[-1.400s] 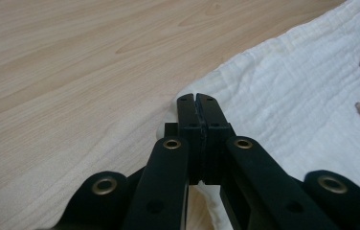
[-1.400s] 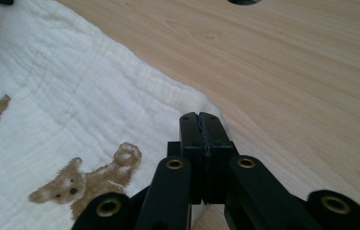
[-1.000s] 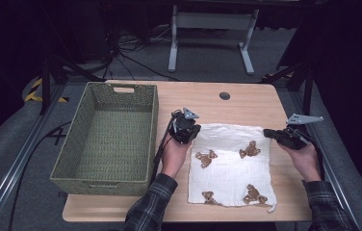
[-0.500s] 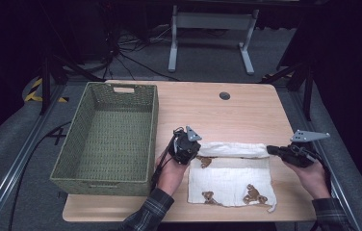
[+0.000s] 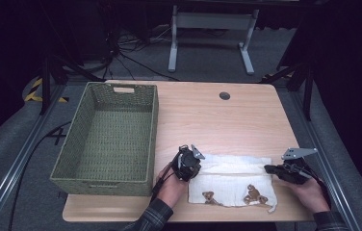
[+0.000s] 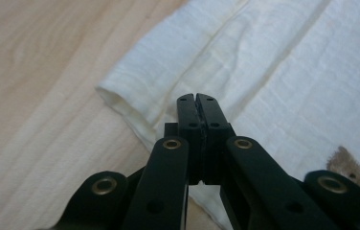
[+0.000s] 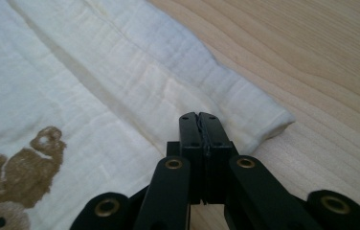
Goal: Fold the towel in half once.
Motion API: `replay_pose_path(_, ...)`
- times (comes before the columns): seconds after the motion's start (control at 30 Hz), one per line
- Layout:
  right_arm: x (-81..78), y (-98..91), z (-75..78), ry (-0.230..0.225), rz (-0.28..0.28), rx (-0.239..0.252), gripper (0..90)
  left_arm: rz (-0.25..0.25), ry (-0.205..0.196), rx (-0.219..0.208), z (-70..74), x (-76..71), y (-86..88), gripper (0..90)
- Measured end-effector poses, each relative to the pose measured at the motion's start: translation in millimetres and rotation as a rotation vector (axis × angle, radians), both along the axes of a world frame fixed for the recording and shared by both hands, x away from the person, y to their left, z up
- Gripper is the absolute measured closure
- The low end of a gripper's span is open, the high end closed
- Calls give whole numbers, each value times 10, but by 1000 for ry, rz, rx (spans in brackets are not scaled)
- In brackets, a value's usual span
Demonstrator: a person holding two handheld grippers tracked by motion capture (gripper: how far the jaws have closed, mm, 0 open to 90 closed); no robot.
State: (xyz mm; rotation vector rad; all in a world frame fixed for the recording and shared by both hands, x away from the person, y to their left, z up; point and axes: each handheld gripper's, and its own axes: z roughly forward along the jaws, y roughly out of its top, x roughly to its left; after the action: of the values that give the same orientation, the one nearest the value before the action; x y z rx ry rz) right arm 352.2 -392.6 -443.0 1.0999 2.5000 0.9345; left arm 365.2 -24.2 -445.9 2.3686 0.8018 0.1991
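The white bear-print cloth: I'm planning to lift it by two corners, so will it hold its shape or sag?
Likely floppy: the cloth is already doubled over in a soft rolled fold. Probably light, since it looks thin and crinkled. It should sag between the left tool and right tool.

Light wooden table, green woven basket left, seemingly folded white cloth front

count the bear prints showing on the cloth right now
2 in the high view: one bear print near the white cloth's front-left edge, one front-right. More may be hidden under the fold.
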Motion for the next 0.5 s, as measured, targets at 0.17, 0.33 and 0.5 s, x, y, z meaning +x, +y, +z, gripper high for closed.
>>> replay_pose_path(0.17, 82, 1, -24, -3, -3, -21, 899, -18, -9, 25, -30, 21, -22, 900)
replay_pose_path(0.33, 227, 23, -27, -6, -1, -20, 899, -2, -25, 36, -37, 37, -22, 900)
replay_pose_path(0.5, 405, 9, -44, -16, -5, 8, 899, 41, -43, 28, -41, 176, -28, 900)
